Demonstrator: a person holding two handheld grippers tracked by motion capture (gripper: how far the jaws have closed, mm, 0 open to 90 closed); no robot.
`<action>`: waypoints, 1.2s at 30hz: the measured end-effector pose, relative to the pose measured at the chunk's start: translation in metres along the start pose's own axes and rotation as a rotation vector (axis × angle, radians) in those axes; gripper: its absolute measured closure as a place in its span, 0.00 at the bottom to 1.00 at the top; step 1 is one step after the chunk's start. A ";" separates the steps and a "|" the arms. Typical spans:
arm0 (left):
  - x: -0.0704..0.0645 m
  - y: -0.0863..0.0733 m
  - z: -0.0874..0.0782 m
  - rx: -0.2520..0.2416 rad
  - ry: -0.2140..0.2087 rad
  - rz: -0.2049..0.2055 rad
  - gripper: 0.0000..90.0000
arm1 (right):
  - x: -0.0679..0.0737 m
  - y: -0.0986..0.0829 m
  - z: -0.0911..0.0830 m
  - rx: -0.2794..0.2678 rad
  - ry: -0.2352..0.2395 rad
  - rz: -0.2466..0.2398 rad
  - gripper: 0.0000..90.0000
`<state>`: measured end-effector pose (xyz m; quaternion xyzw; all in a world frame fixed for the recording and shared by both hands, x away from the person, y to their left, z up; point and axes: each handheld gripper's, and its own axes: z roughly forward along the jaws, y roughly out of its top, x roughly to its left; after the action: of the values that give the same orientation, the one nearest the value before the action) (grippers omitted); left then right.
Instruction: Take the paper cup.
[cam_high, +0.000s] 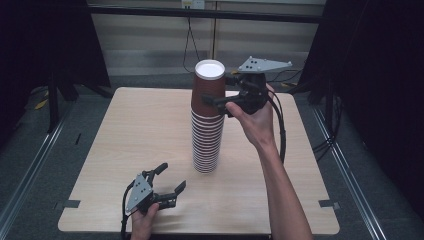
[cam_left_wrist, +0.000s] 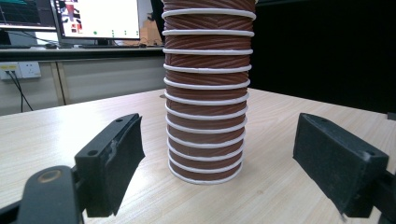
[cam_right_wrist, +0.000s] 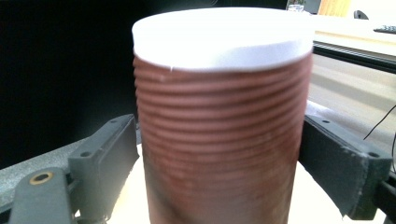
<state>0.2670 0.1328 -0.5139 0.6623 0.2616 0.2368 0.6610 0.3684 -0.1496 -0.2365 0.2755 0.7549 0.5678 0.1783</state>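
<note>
- A tall stack of brown ribbed paper cups (cam_high: 207, 131) stands upside down near the middle of the desk (cam_high: 130, 130), white rims showing as rings.
- The top cup (cam_high: 208, 88) sits highest, white base up.
- The right claw (cam_high: 218, 100) is at the top cup's side with a jaw on either flank; in the right gripper view the jaws look just beside or barely touching the wall, so I cannot tell if it grips yet.
- The left claw (cam_high: 170, 184) rests spread wide on the near left of the desk, apart from the stack, aimed at its base.
- Paper cups are light, thin and crushable; the ribs give friction.
- Best hold: mid-wall, gentle squeeze, lift straight up so the nested cups below stay put.
</note>
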 end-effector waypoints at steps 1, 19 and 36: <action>0.000 0.000 0.000 0.000 0.000 0.002 0.18 | 0.000 0.002 0.002 0.007 0.001 -0.002 0.14; 0.000 0.000 0.000 0.003 0.001 0.005 0.18 | 0.002 0.012 0.013 0.022 -0.018 -0.010 0.17; 0.000 0.000 0.000 0.001 -0.001 0.005 0.18 | 0.002 0.018 0.012 -0.003 -0.018 -0.007 0.20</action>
<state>0.2670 0.1330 -0.5138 0.6634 0.2599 0.2378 0.6601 0.3778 -0.1352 -0.2232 0.2778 0.7535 0.5656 0.1873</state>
